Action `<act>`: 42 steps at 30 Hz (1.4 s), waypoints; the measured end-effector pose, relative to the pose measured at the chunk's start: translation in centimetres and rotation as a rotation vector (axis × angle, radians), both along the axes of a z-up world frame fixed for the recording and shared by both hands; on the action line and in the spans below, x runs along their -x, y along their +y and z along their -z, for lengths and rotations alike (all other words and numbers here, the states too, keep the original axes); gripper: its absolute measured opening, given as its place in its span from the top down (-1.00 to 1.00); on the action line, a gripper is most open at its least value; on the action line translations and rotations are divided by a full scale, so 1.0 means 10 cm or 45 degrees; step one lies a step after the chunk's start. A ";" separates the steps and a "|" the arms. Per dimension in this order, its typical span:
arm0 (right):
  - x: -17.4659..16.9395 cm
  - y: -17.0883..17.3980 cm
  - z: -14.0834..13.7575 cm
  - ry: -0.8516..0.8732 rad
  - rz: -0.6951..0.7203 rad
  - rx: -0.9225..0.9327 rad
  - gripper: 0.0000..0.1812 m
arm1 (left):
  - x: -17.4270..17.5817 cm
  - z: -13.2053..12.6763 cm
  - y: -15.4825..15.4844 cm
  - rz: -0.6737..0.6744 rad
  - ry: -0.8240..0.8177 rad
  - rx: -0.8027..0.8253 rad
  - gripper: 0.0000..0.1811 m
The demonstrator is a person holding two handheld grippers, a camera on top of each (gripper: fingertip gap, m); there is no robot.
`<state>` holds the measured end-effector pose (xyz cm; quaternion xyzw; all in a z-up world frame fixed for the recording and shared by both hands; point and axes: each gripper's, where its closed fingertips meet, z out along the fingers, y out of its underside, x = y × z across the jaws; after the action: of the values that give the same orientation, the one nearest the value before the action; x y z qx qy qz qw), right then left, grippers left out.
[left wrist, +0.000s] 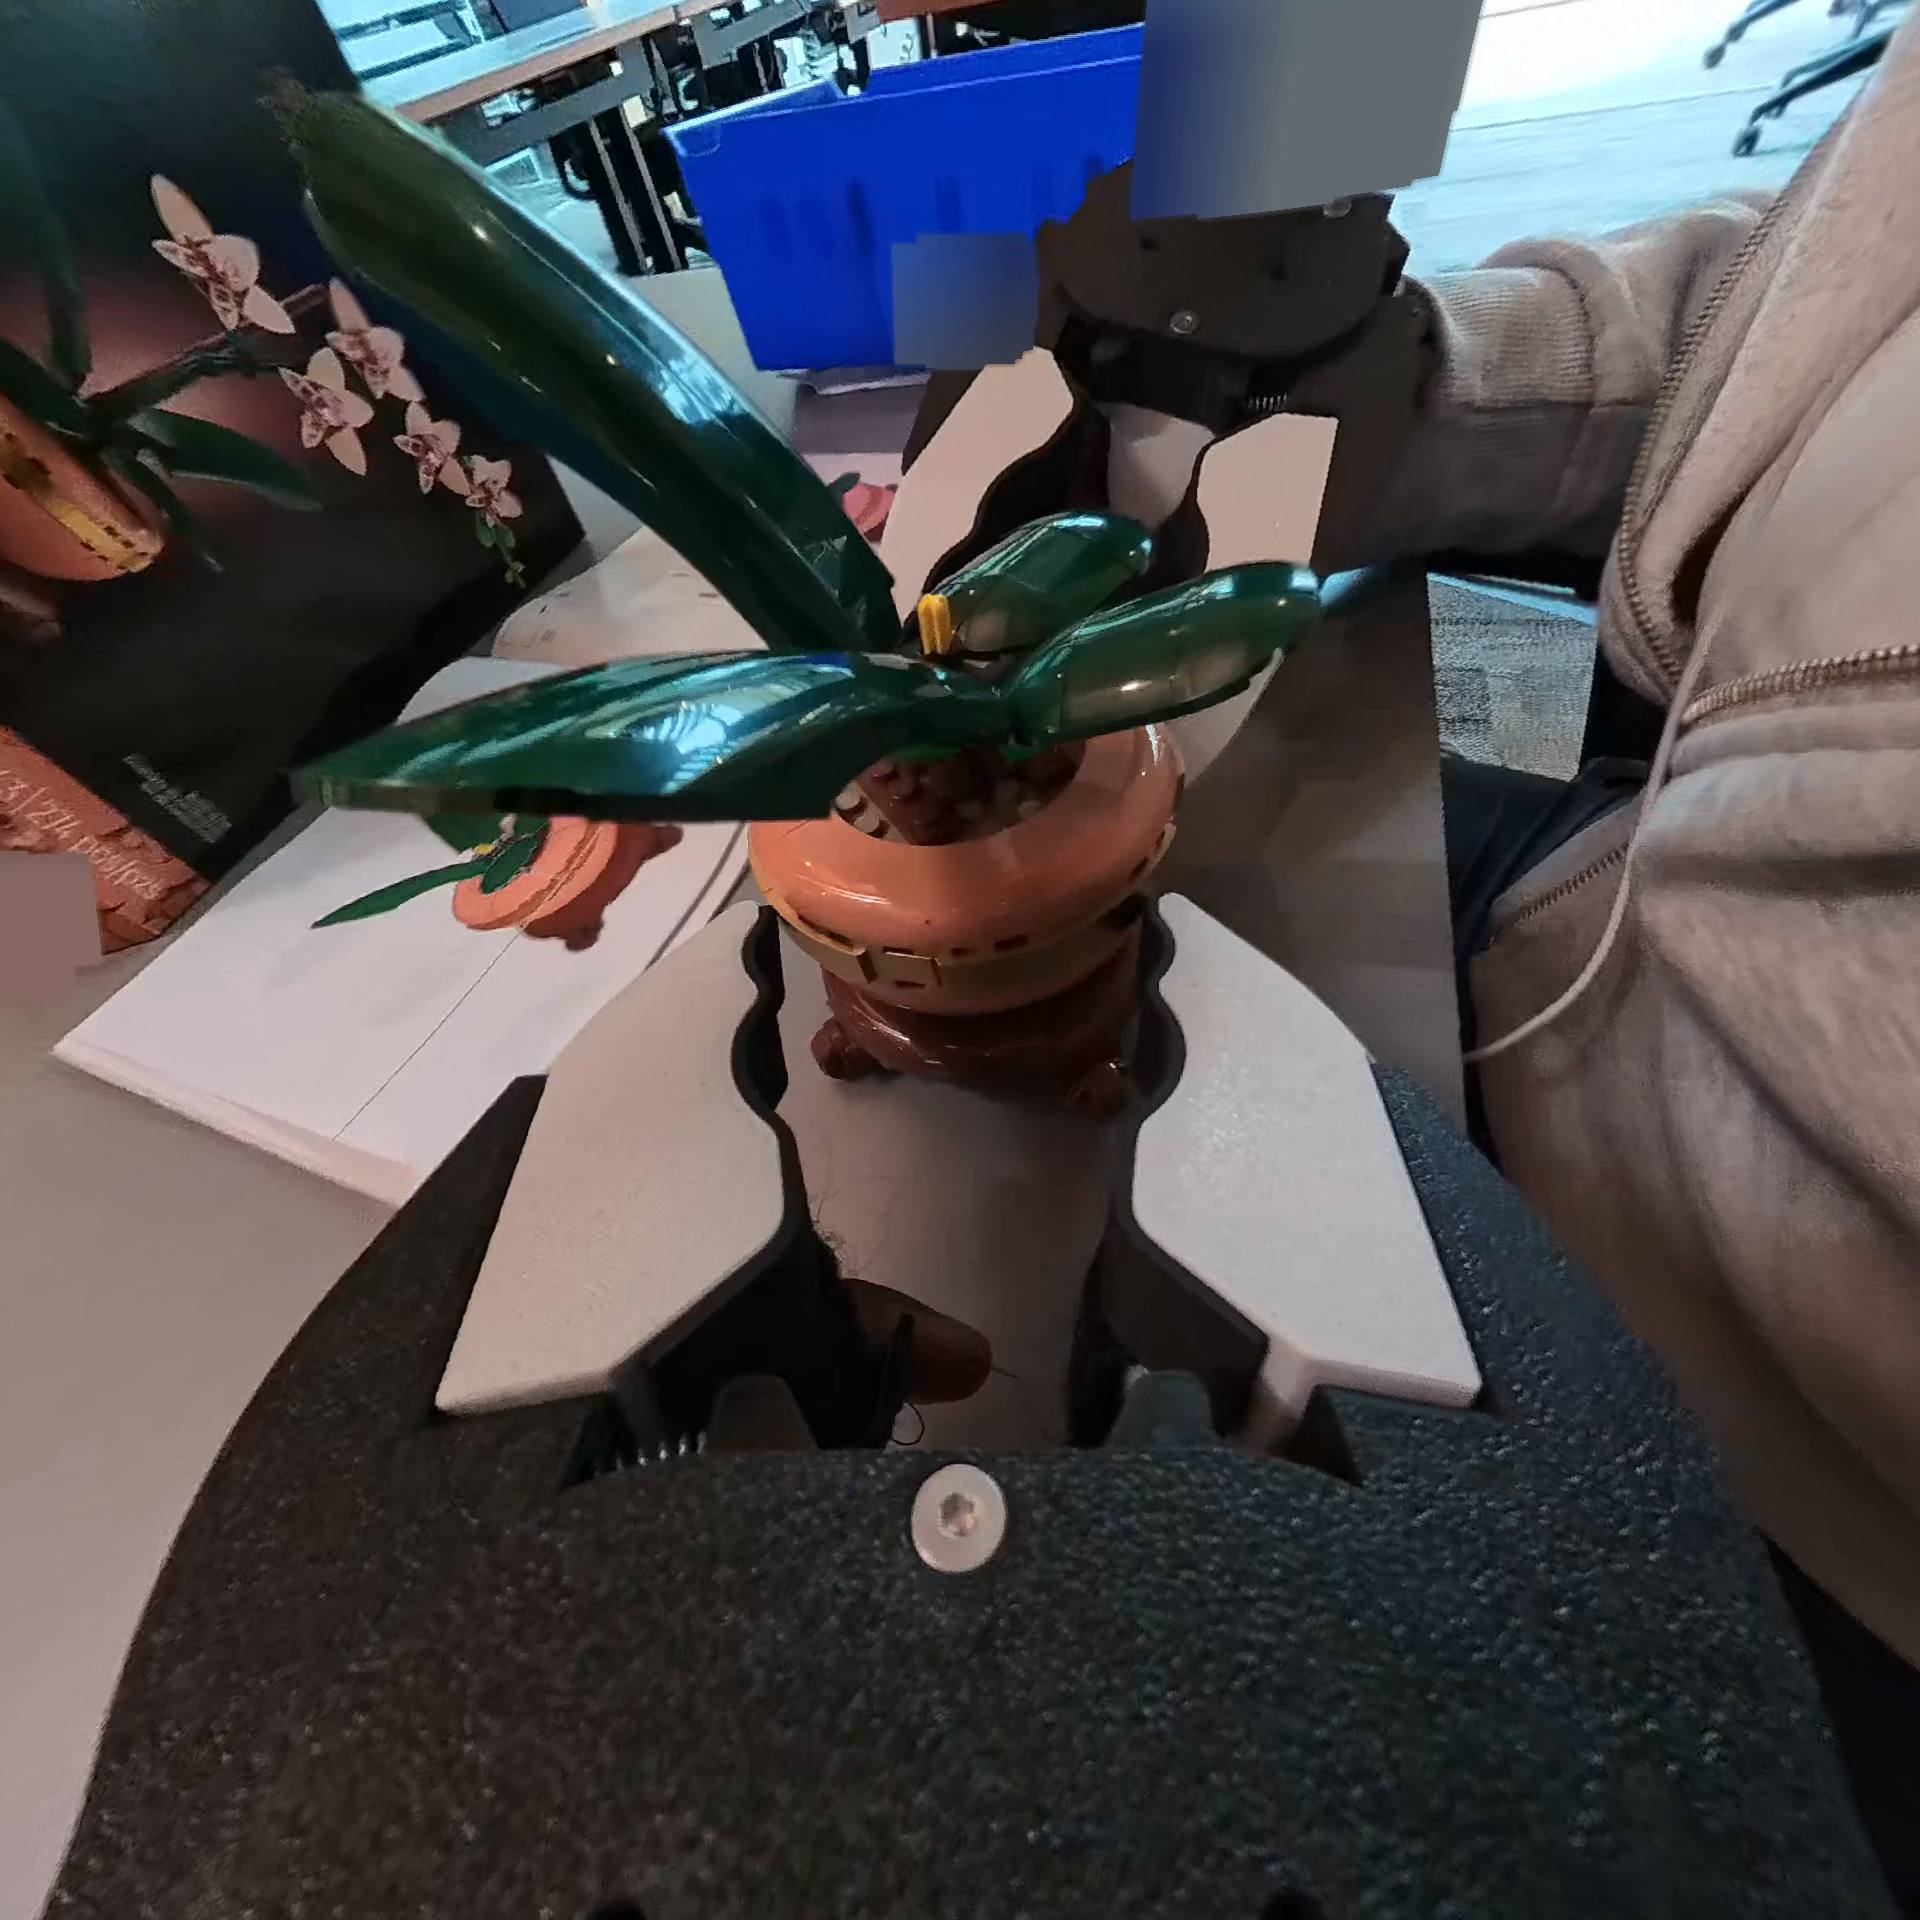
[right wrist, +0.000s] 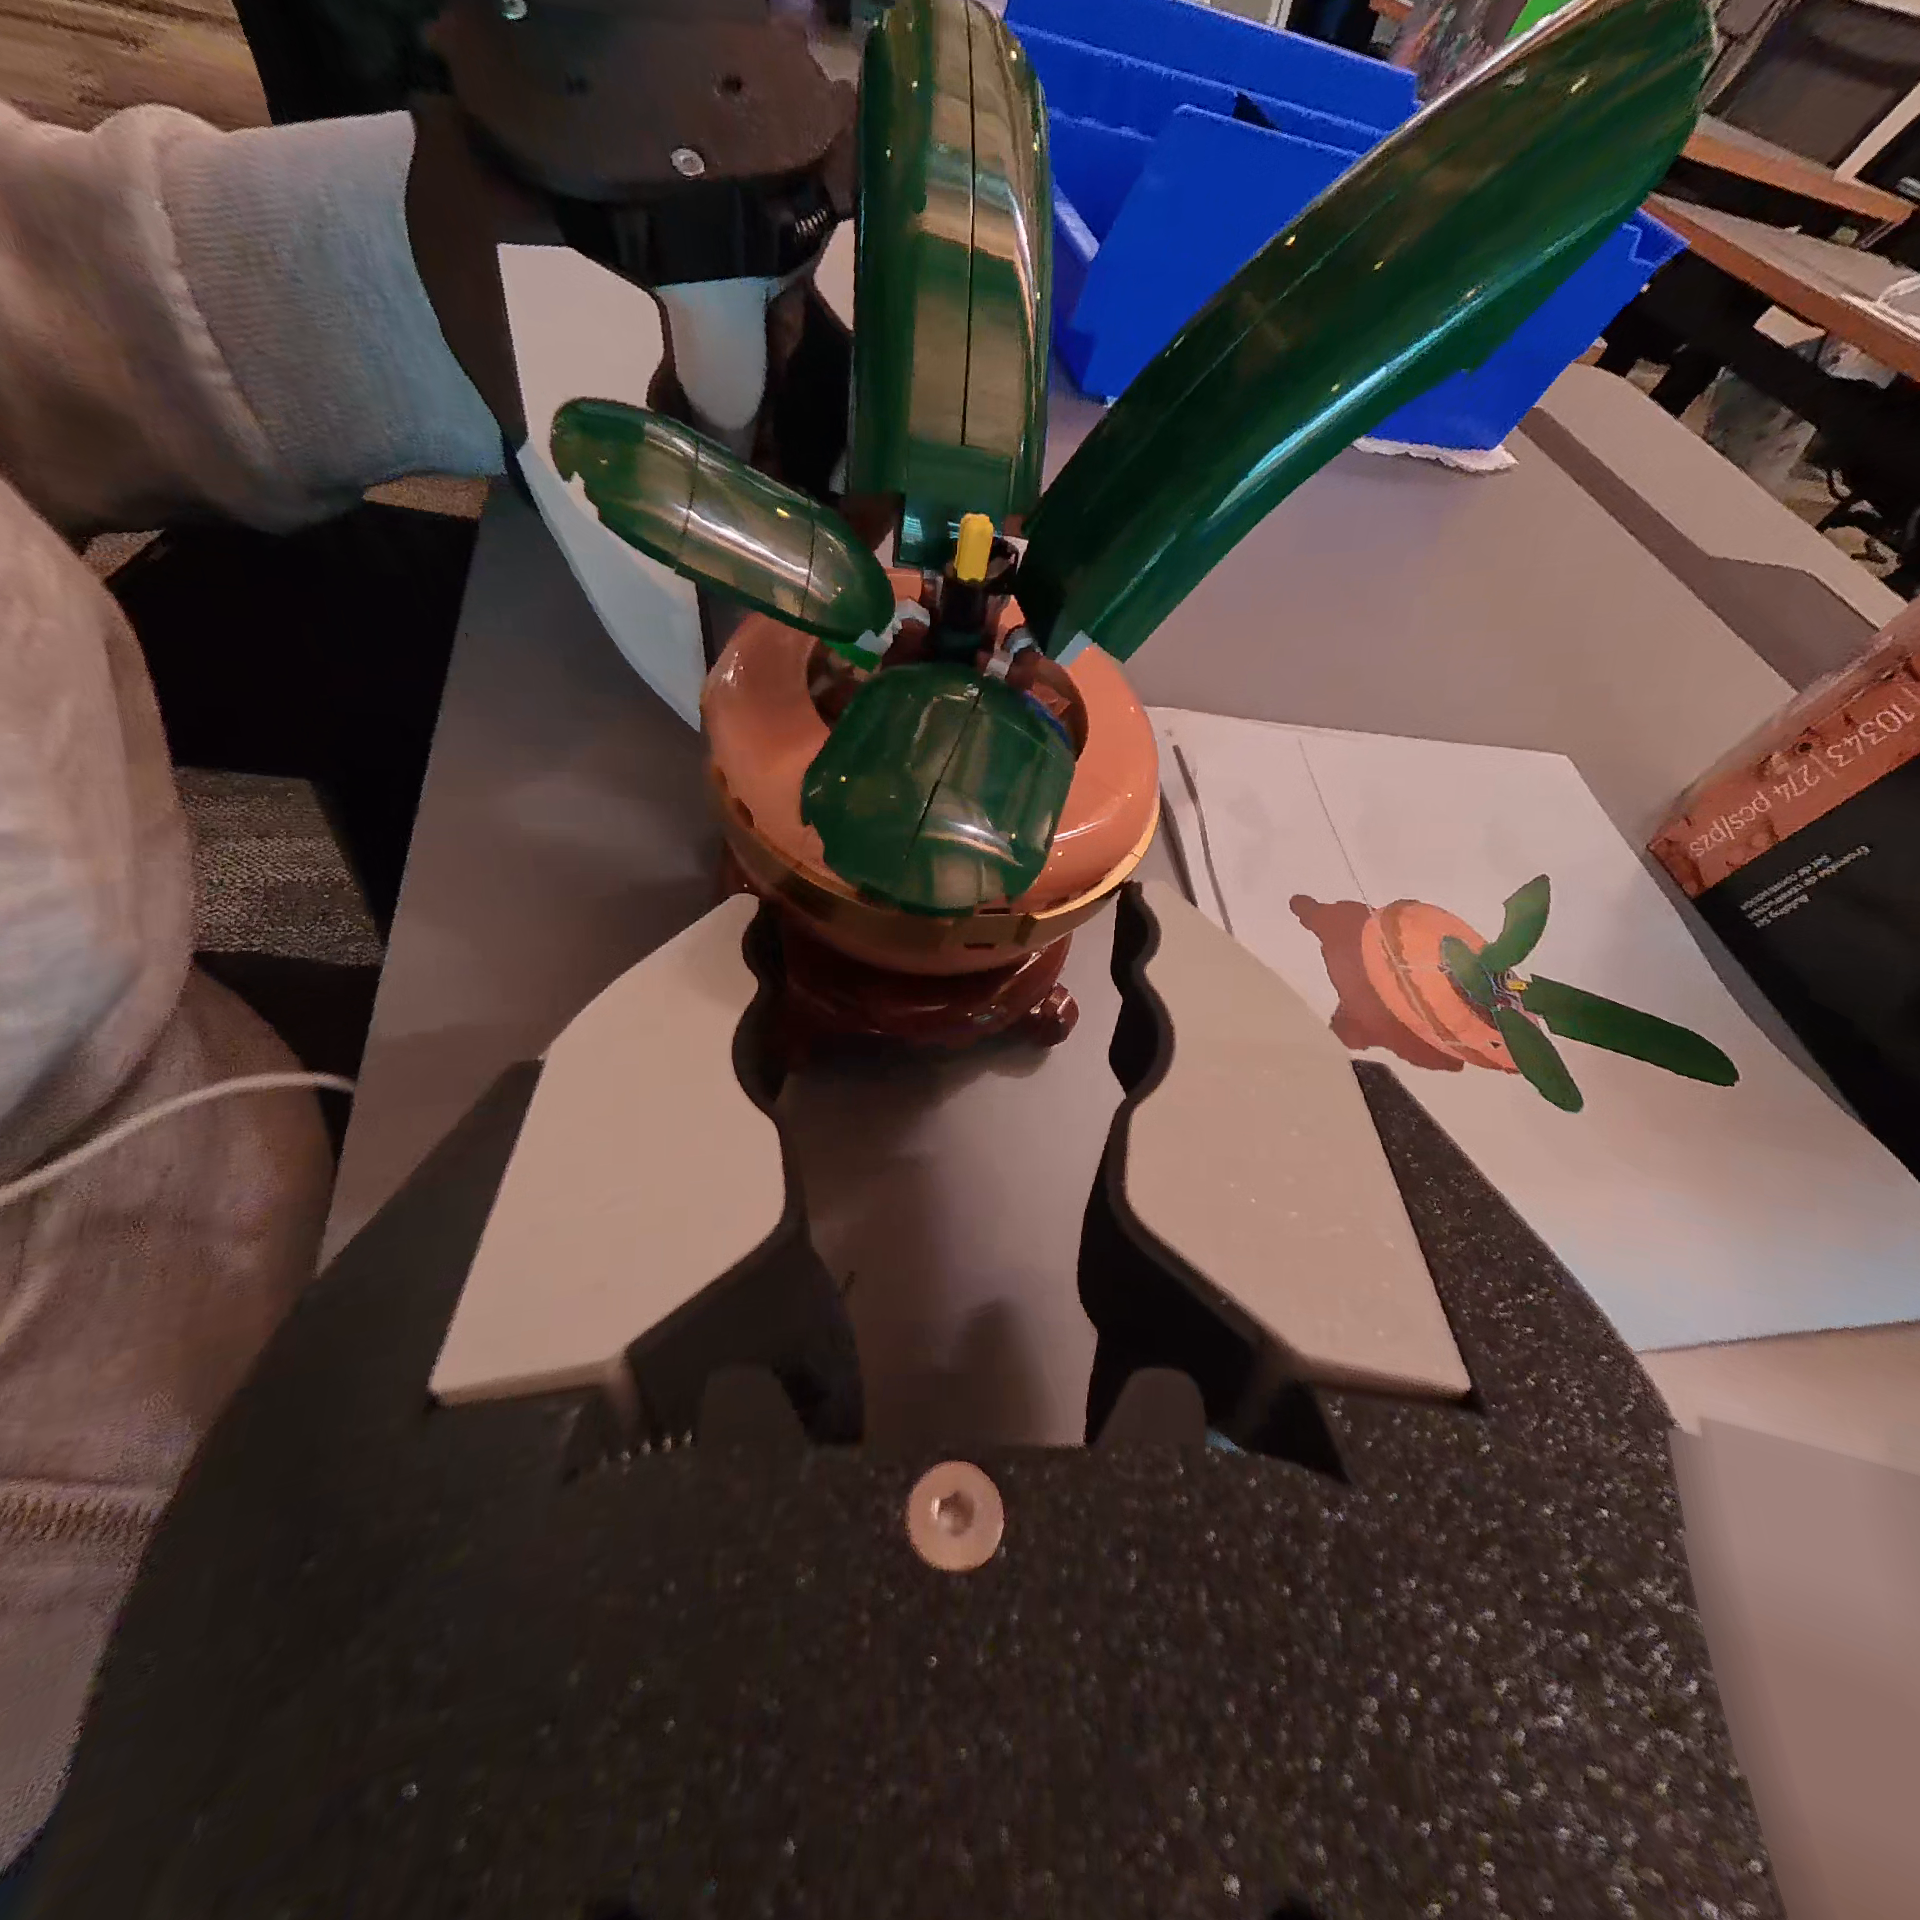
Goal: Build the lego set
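The lego plant pot (left wrist: 966, 894) is being stood upright on the grey surface (right wrist: 1403, 623), and both grippers are being held at its dark brown base from opposite sides. The left gripper (left wrist: 961, 997) is being kept with its jaws apart on either side of the base; whether the base is being touched cannot be told. The right gripper (right wrist: 930, 977) is likewise being held with its jaws apart around the base, contact unclear. Above the pot, four dark green leaves (right wrist: 1351, 343) are spreading outward and partly blocking each camera's sight of the opposite gripper; a yellow peg (right wrist: 974, 545) is standing at their centre. Beside the pot, an open instruction booklet (right wrist: 1507, 1091) is lying flat, and beyond the booklet the dark set box (left wrist: 208, 468) is being propped upright. Behind the pot, a blue bin (left wrist: 914, 197) is sitting. On the other side of the pot from the booklet, a person's beige sleeve (left wrist: 1662, 520) is showing, reaching toward the right gripper.
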<state>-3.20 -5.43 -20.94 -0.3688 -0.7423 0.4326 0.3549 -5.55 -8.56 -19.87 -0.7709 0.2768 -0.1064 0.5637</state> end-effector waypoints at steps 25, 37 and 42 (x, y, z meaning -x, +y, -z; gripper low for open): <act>0.54 0.03 -0.11 -0.099 0.062 0.212 0.44 | 0.60 -0.02 -0.12 -0.356 -0.086 0.020 0.31; 0.75 -0.11 -0.08 -0.068 0.179 0.177 0.39 | 0.78 -0.01 -0.10 -0.416 -0.099 0.038 0.33; 0.88 -0.17 -0.08 -0.078 0.205 0.201 0.37 | 0.91 -0.01 -0.14 -0.457 -0.092 0.030 0.33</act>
<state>-12.02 -7.10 -20.17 -0.4671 -0.6843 0.4483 0.3355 -14.68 -9.93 -19.78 -0.8103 0.1130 -0.0348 0.5740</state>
